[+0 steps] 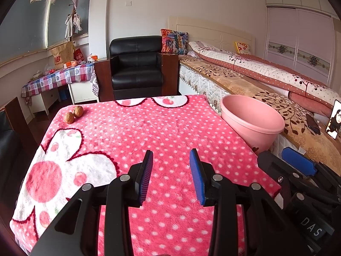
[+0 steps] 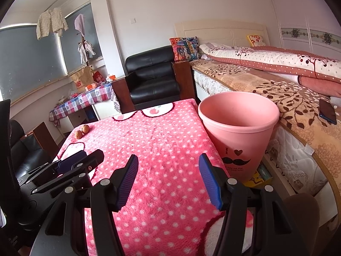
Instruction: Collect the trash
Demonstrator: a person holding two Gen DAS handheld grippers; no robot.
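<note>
- The two walnuts (image 1: 73, 114), seemingly the trash to collect, lie touching each other at the surface's (image 1: 162, 128) far corner, on the opposite side from the pink bin (image 1: 253, 123).
- The pink bin stands off the surface's edge, between it and the bed (image 1: 245, 81), its rim about level with the fleece.
- Risk: walnuts are round and hard, so a pinch that lands off-centre would likely squirt one across the fleece and off the far edge, well away from the bin.
- Risk: since the pair touch, closing on one may nudge the other off the corner.
- Risk: the bin looks light and sits tight against the surface; a careless reach across could bump it, or a nut released short of the rim would fall down the gap.
- Left gripper (image 1: 171, 170): fingers moderately wide apart, nothing between them, hanging above the fleece on the near side, well away from the bin's far-side walnuts.
- Right gripper (image 2: 168, 175): fingers wide apart and empty, near the bin, touching nothing.
</note>
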